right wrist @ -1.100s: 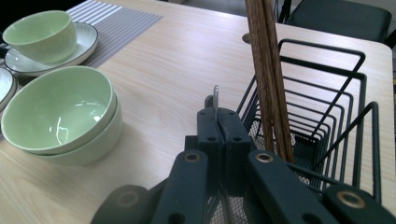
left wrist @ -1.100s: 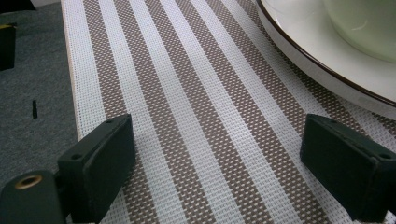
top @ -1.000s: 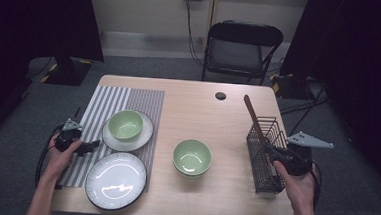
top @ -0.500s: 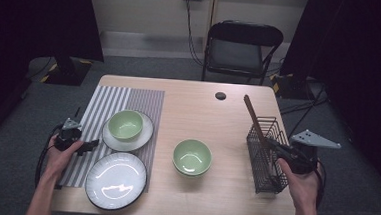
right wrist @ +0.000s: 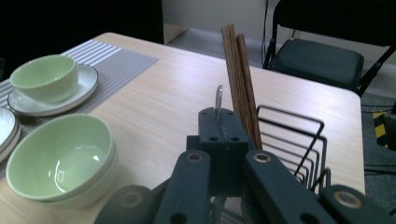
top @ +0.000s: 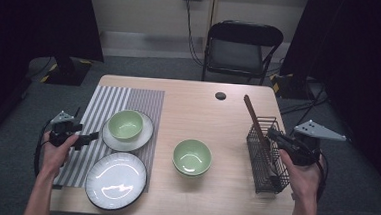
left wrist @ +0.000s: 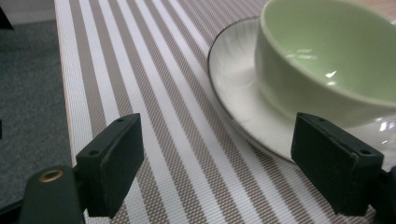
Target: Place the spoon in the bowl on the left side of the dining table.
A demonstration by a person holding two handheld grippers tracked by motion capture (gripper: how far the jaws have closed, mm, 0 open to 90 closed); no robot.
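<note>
My right gripper (top: 273, 135) hovers over the black wire basket (top: 268, 162) at the table's right side. Its jaws are shut on a thin metal utensil (right wrist: 218, 99), whose tip sticks up between them; the rest is hidden. Brown chopsticks (top: 254, 120) lean in the basket just behind that gripper (right wrist: 219, 122). My left gripper (top: 91, 136) stands open and low over the striped placemat (top: 108, 102), holding nothing. Its right jaw is close to the small white plate (left wrist: 238, 93) carrying a green bowl (left wrist: 327, 56). A second green bowl (top: 192, 156) sits mid-table.
A large white plate (top: 116, 179) lies at the front of the placemat. A small black disc (top: 221, 96) is set in the table's far side. A folding chair (top: 242, 45) stands beyond the table. Bare wood stretches between the bowl and the basket.
My right hand and gripper have risen a little and drifted slightly right above the basket. The left gripper, bowls and plates have stayed put.
</note>
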